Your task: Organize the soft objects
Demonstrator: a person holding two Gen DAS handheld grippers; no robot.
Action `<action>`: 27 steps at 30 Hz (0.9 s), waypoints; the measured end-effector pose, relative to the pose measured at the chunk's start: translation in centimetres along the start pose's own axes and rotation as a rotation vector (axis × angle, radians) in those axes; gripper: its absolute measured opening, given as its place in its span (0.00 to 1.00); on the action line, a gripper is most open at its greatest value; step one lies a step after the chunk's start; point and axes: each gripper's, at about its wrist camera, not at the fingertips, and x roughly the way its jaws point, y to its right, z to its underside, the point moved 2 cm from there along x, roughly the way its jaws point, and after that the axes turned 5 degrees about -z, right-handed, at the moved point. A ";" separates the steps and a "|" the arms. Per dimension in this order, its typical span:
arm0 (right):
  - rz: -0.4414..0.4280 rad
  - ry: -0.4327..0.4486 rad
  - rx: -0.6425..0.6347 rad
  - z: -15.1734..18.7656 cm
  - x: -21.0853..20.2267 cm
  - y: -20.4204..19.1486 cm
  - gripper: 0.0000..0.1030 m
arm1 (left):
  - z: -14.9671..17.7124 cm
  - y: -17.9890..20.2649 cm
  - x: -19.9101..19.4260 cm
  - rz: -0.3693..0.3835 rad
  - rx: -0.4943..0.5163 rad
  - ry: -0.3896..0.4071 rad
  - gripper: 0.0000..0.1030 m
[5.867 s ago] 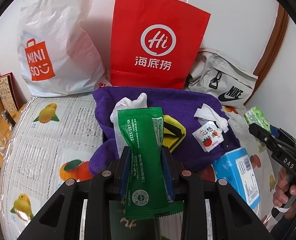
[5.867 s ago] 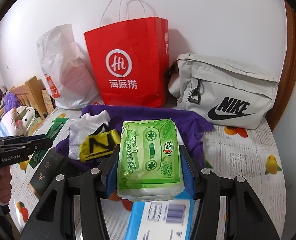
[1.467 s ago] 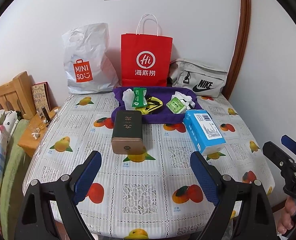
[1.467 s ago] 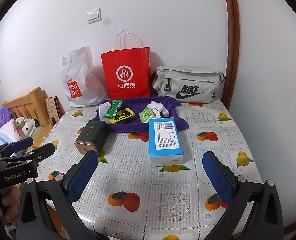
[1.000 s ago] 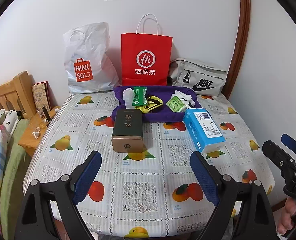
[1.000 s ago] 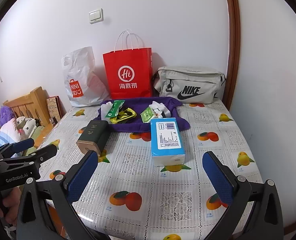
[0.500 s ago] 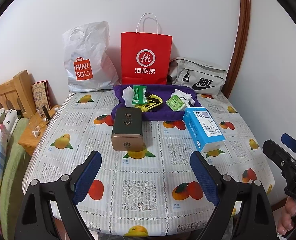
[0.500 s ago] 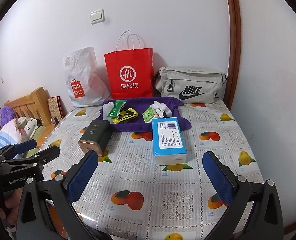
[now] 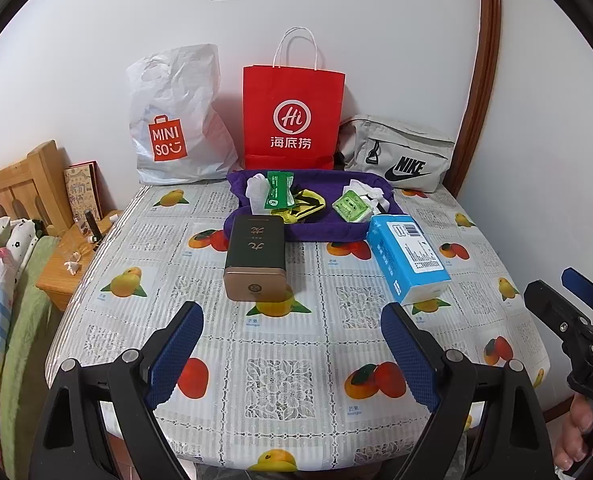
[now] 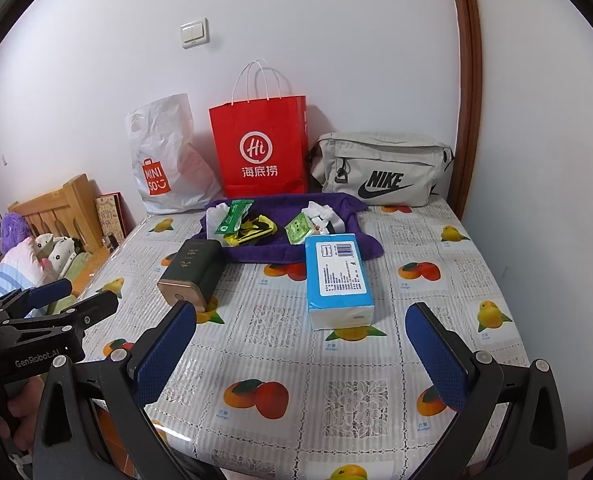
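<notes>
Both claws [image 9: 292, 344] [image 10: 300, 344] spread wide, empty, above tabletop [image 9: 280, 376]; dark box [image 9: 255, 256] and blue tissue pack [image 9: 406, 258] fronting purple cloth [image 9: 328, 232].

Near table [image 9: 280, 384] bare; box [image 9: 255, 256], pack [image 9: 406, 260] beyond.

A purple cloth [image 9: 328, 232] lies spread at twelve o'clock on the table, holding a green sachet [image 9: 277, 195], a yellow-black fabric piece [image 9: 308, 207], a green tissue pack [image 9: 352, 207] and white wads [image 9: 256, 190].
</notes>
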 end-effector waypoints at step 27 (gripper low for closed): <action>0.007 0.015 0.007 0.0 -0.7 0.1 1.00 | 0.0 0.2 -0.5 0.005 -0.002 0.005 0.88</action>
